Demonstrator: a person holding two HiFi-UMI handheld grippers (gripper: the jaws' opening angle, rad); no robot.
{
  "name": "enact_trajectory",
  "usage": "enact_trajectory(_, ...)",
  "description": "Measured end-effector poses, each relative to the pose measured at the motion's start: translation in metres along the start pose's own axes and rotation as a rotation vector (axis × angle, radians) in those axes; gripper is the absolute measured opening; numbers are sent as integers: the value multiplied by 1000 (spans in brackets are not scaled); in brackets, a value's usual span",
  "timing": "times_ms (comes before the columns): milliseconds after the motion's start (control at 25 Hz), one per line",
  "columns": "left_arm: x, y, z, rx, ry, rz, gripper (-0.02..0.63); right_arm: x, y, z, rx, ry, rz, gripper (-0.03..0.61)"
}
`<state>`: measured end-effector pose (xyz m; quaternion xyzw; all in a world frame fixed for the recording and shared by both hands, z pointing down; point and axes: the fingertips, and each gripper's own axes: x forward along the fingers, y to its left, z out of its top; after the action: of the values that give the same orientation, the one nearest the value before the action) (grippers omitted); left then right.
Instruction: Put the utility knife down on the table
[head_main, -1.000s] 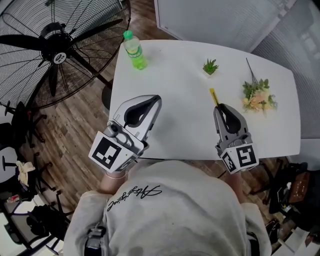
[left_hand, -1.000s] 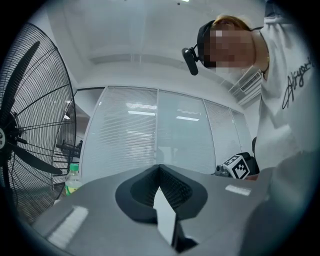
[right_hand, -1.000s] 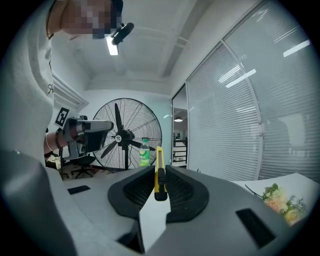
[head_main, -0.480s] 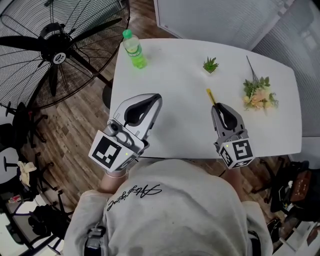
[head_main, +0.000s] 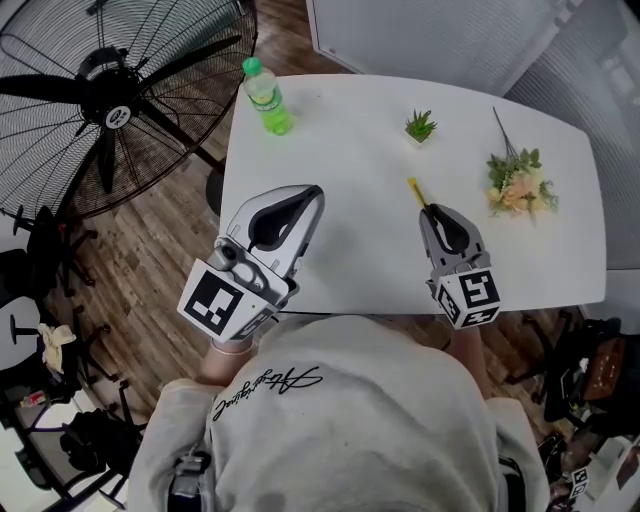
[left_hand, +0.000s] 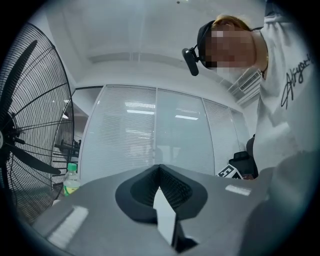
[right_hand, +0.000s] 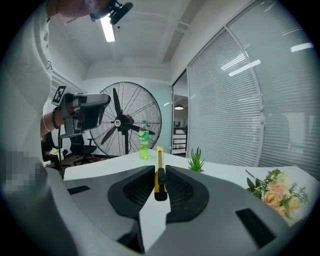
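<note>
Lowered slightly, right tongs (head_main: 431, 211) clamp the utility knife (head_main: 415, 191), mostly hidden; left tongs (head_main: 313, 195) closed, empty.

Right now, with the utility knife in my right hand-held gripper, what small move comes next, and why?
Probably lower the right hand-held gripper until the yellow utility knife rests on the white table: its jaws clamp the knife, which juts out over bare tabletop.

1 utility knife (head_main: 414, 189), 1 bottle (head_main: 268, 98), 1 plant (head_main: 421, 127), 1 bouquet (head_main: 518, 187), 1 fan (head_main: 110, 100)
</note>
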<state>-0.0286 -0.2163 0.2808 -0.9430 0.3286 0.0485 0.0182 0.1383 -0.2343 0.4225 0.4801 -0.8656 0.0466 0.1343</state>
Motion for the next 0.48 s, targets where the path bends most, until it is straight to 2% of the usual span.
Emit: enact_trajectory(480,-1,-2,0,-15,-4,12,0,8,1,-28,-4,76,8,67)
